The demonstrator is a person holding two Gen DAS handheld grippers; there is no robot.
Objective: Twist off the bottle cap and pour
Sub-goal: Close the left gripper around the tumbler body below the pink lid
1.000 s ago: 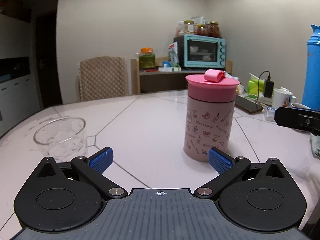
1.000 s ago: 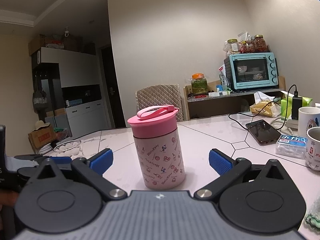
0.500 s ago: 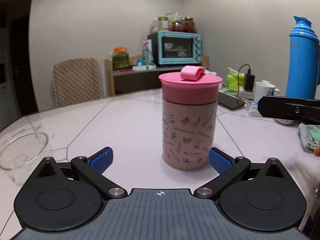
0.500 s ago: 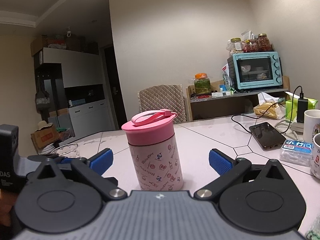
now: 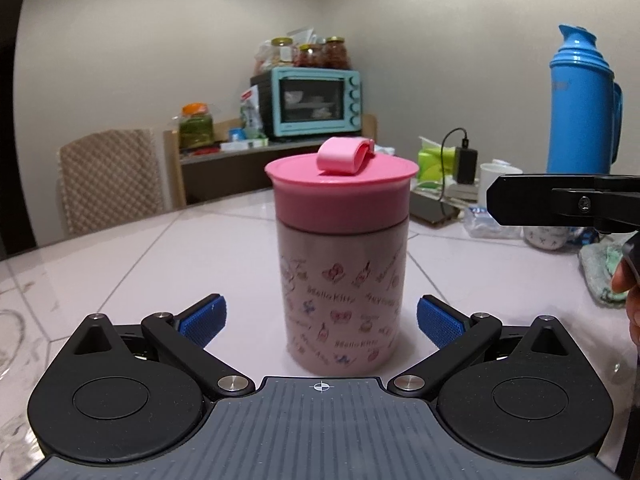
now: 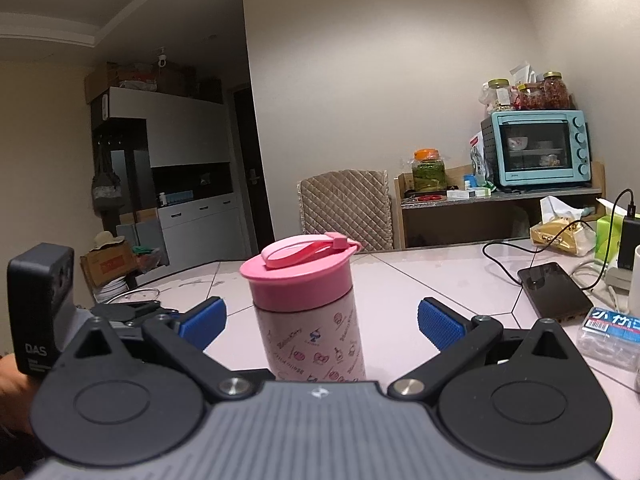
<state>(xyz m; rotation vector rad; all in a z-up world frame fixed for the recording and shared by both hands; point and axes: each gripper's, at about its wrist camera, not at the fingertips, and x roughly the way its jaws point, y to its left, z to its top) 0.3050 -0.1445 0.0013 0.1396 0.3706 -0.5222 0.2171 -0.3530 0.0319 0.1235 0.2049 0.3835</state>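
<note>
the bottle [image 5: 343,280] stands upright on the pale tiled bench [image 5: 180,264], its pink cap [image 5: 342,196] screwed on and a folded pink strap lying on top. in the left wrist view the left gripper [image 5: 321,320] is low at the bottle's base, jaws spread wide, the blue pads [image 5: 202,322] set to either side of the body and apart from it; it holds nothing. in the right wrist view the right gripper [image 6: 322,322] is also wide open and empty, facing the bottle [image 6: 310,320] at about the seam under the cap [image 6: 298,276], with a gap between each pad and the bottle. the bottle sits left of centre between those pads.

one black finger of the right gripper shows at the right edge of the left view, level with the cap and beside it, not touching. part of a hand [image 5: 628,296] shows below it. the left gripper's camera block appears at the left edge of the right view.

behind the bottle on the bench lie a phone [image 6: 554,292] on a cable, a white mug [image 5: 498,178] and a blue flask [image 5: 582,108]. a teal oven [image 6: 540,154] sits on a shelf by the wall, jars on top, and a quilted chair [image 6: 344,210] stands at the far edge of the bench.
</note>
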